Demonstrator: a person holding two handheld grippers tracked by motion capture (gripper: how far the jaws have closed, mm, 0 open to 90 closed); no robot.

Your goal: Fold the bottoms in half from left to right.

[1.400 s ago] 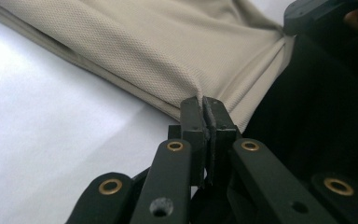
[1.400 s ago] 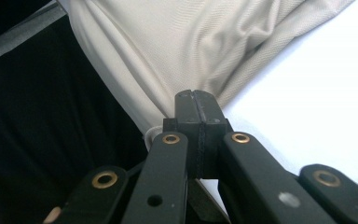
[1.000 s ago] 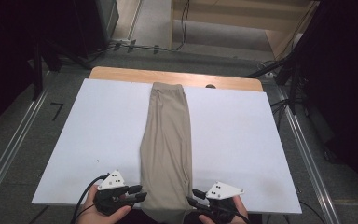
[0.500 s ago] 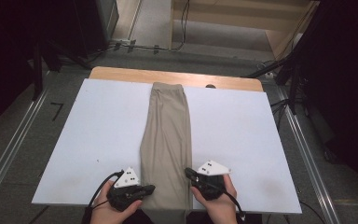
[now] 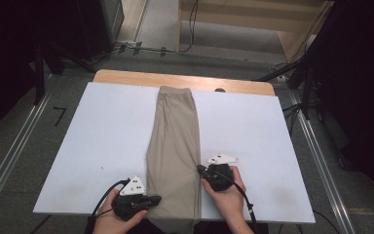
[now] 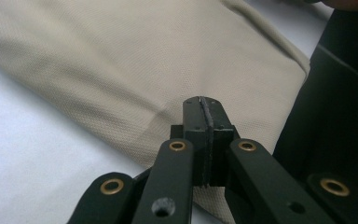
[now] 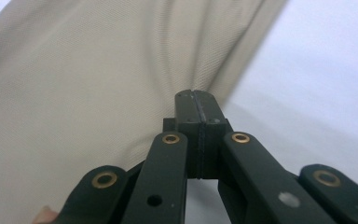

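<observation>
Where the white board (image 5: 92, 141) covers the table, we see folded beige trousers (image 5: 173, 146) lying lengthwise down its middle, from the far edge to the near edge, where the cloth hangs slightly over. A strip of bare wood (image 5: 126, 77) shows beyond the board's far edge.

At the near left, a hand holds our left gripper (image 5: 152, 199) against the left edge of the trousers, close to the board's near edge. In the left gripper view its jaws (image 6: 203, 108) are pressed together, tips resting at the fabric's edge; the cloth lies beneath and around them, and we cannot tell whether any fold is pinched between the pads.

Further right, and a little further from the near edge, another hand holds our right gripper (image 5: 200, 169) against the right edge of the trousers. In the right gripper view its jaws (image 7: 196, 103) are closed tight, having just finished closing, and the fabric gathers into creases that run toward the tips, so the trouser edge appears nipped there.
</observation>
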